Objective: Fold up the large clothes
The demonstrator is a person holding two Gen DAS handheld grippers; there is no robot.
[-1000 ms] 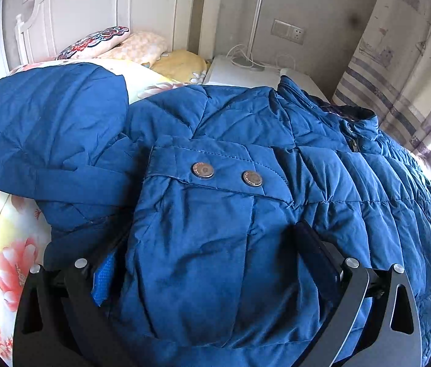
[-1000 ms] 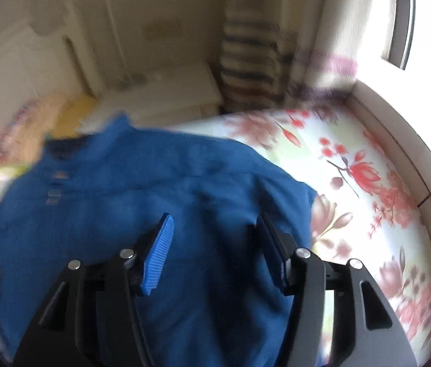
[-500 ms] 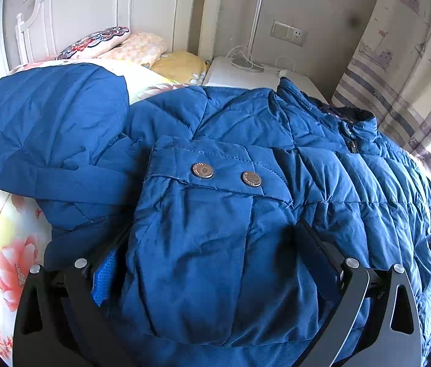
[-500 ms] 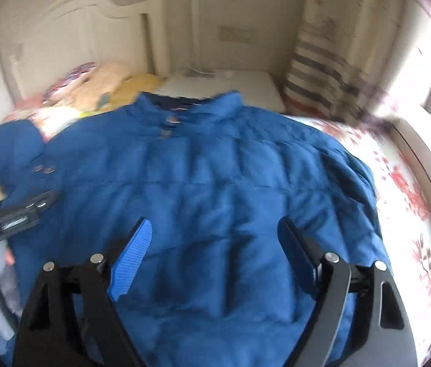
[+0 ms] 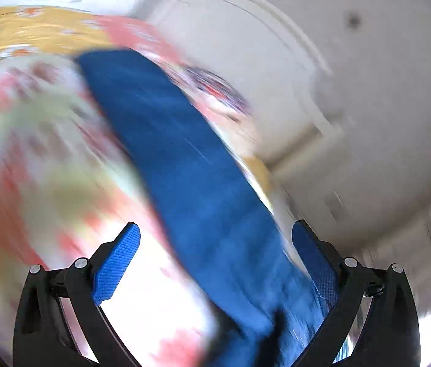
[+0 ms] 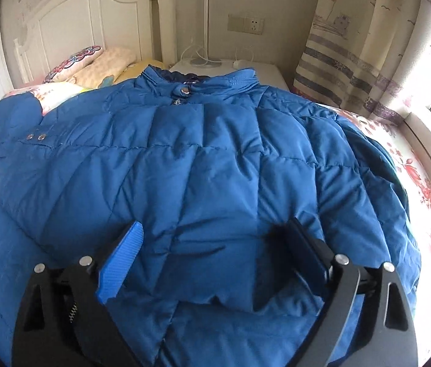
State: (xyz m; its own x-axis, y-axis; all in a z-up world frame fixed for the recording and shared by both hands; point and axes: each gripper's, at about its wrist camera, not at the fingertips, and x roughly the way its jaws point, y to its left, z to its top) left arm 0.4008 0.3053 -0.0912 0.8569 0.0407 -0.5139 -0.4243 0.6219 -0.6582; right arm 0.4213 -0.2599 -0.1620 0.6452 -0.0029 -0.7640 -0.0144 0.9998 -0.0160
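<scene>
A large blue quilted jacket (image 6: 215, 159) lies spread face up on the bed, collar toward the headboard, its left sleeve folded in with two snaps showing. My right gripper (image 6: 214, 223) hovers over the jacket's lower front. Its jaws are opening wide, with fabric lying beneath them and neither pad pressing on it. The left wrist view is heavily blurred. There my left gripper (image 5: 215, 226) stands open. A long strip of the blue jacket (image 5: 184, 159) runs between its fingers, closer to the right pad, and no grip on it shows.
The floral bedsheet (image 6: 414, 168) shows to the right of the jacket and at the left as bedsheet (image 5: 47, 153). Pillows (image 6: 93, 64) lie against the white headboard (image 6: 77, 21). A white nightstand (image 6: 264, 70) with a lamp pole (image 6: 206, 15) stands behind, and a striped curtain (image 6: 353, 46) hangs at the right.
The left gripper has swung and rolled away from the jacket front, where fabric bulged between its jaws, and its view is now smeared. The right gripper's jaws have widened as it moved over the jacket's middle.
</scene>
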